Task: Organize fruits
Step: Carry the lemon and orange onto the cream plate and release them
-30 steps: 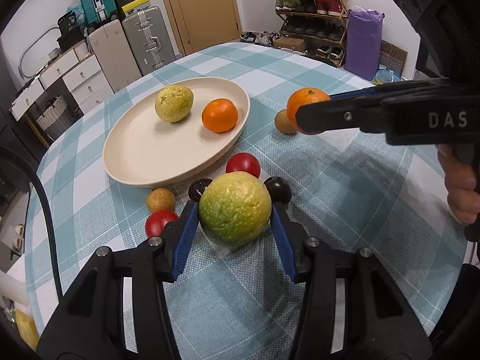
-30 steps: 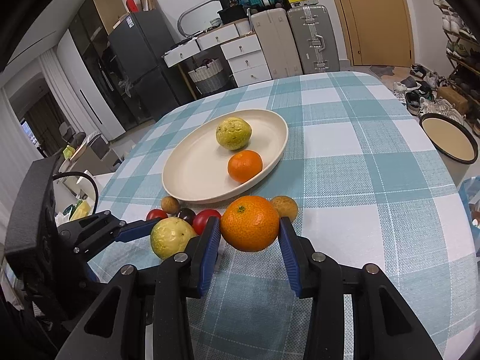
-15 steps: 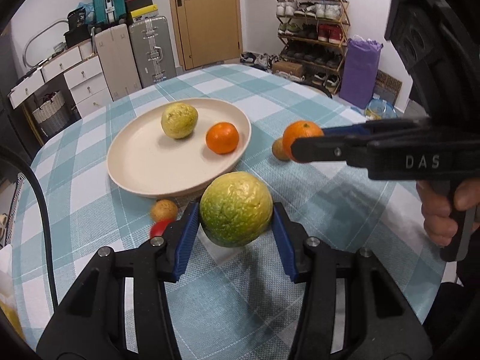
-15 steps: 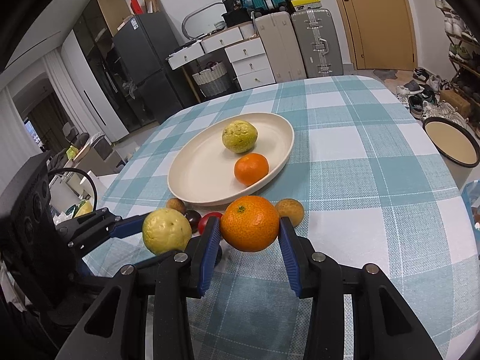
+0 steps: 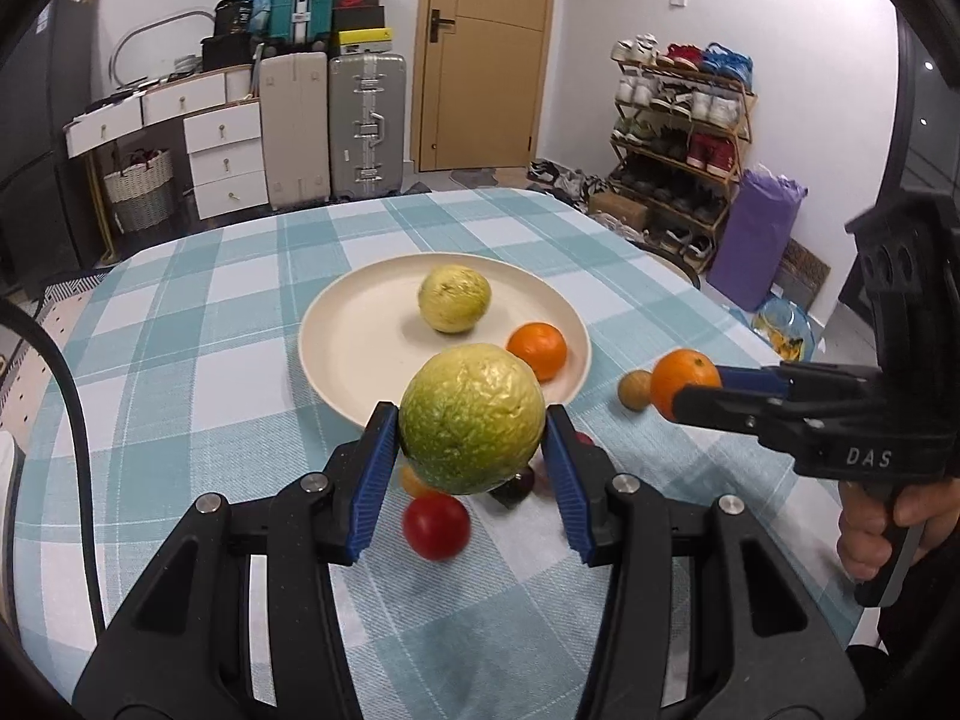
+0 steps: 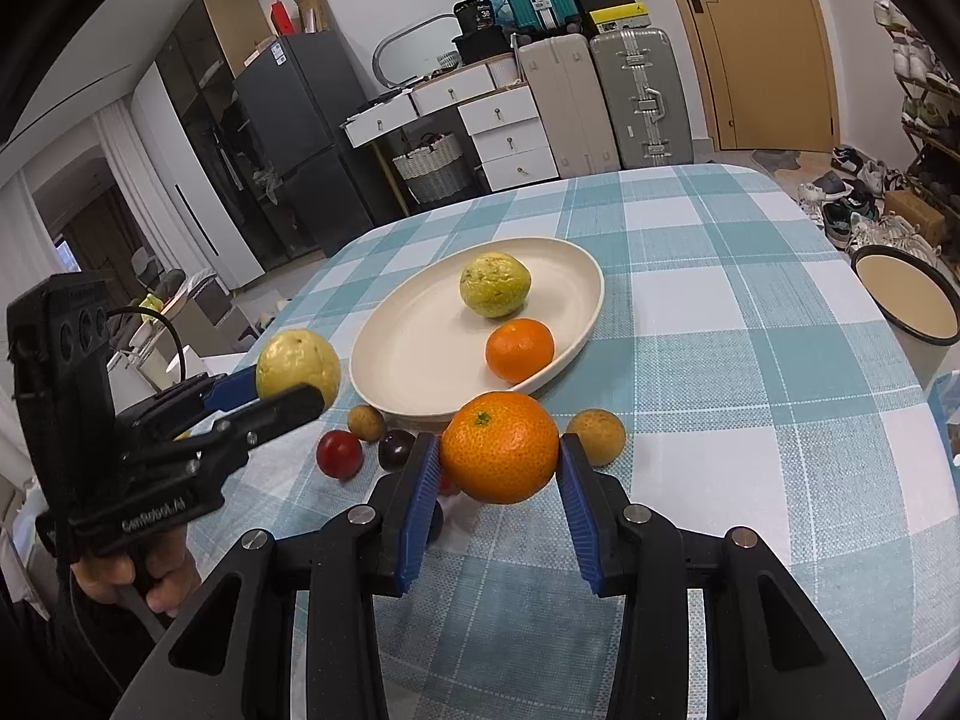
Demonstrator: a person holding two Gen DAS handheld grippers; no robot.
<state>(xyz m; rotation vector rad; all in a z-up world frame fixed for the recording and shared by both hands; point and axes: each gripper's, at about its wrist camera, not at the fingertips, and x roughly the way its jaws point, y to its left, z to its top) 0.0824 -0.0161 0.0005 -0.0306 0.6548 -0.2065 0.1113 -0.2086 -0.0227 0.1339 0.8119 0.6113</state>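
While held clear above the surface [image 5: 180, 360], the left tongs [image 5: 472, 456] pinch a green guava [image 5: 471, 417] just short of the plate [image 5: 348, 354]. Right tongs [image 6: 499, 474] pinch an orange [image 6: 501, 447] near the plate rim; small fruits lie beneath.

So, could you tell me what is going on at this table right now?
A person is sorting fruit with two handheld grippers. The left gripper holds a green guava in its jaws, and the right gripper holds an orange, both lifted above the table near the cream plate. The plate already holds another guava and another orange. Several small fruits lie on the checked tablecloth.
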